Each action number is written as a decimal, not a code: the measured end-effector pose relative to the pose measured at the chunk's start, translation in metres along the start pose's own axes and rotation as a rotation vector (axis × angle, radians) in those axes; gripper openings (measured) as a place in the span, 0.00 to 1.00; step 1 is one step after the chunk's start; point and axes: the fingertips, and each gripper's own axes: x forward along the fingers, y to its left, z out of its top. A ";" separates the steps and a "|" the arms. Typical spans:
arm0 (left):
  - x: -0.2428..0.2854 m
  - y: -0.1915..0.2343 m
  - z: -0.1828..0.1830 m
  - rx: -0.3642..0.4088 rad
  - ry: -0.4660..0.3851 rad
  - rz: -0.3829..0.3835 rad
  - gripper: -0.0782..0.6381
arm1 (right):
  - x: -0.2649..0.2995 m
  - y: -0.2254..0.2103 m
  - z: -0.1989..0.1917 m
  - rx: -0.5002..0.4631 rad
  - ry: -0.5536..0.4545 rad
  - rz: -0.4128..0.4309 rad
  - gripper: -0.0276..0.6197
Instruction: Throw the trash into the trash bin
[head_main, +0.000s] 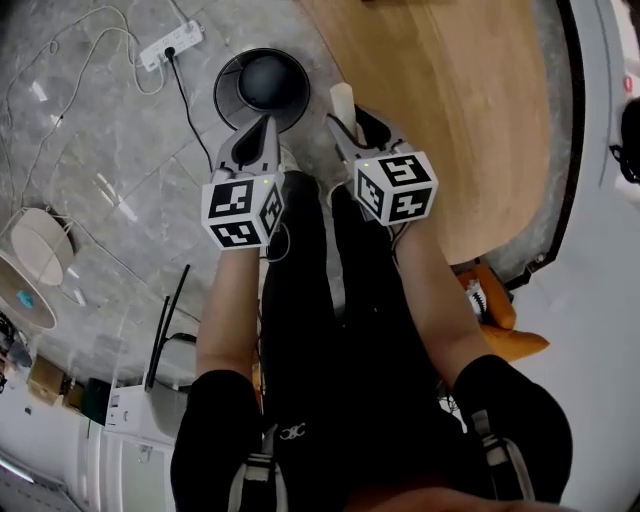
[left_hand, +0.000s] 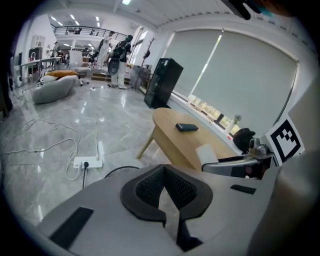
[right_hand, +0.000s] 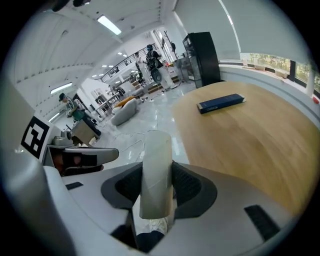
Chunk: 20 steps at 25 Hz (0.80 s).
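- Right tool (head_main: 348, 128) is pinching a pale cardboard tube (head_main: 343, 100), with a pad on each side of it about mid-length. Left tool (head_main: 263, 125) has its jaws pressed together with nothing in them.
- So the trash is off the grey marble floor (head_main: 110, 150) and held in the right tool. In the head view it sits right by the edge of the curved wooden counter (head_main: 450, 100).
- The bit that matters: the round black trash bin (head_main: 226, 98) stands on the floor, just left of the tube and slightly beyond it in the head view.
- The tube's long axis runs along the jaws, pokes out past the tips and points forward and down.
- The left tool is actually nearer, with its tips over the bin's near rim, but the right one has the goods. My guess is it needs a short slide left before letting go, or the tube clips the rim or lands on the floor.
- Views: only the head view shows the bin at all.
- The right gripper view gives the grip up close, plus a dark flat device (right_hand: 220, 103) lying on the counter, but no bin.
- The left gripper view shows a white power strip (left_hand: 87, 161) on the floor and the right tool off to the side. The bin seems hidden under the left tool's own body.
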 end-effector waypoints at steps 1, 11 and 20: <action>-0.002 0.011 -0.002 -0.011 0.002 0.009 0.12 | 0.011 0.010 0.002 -0.009 0.009 0.014 0.30; -0.010 0.108 -0.042 -0.119 0.052 0.066 0.12 | 0.122 0.061 -0.026 -0.030 0.133 0.065 0.30; 0.000 0.178 -0.094 -0.206 0.068 0.105 0.12 | 0.242 0.048 -0.100 -0.050 0.271 -0.022 0.30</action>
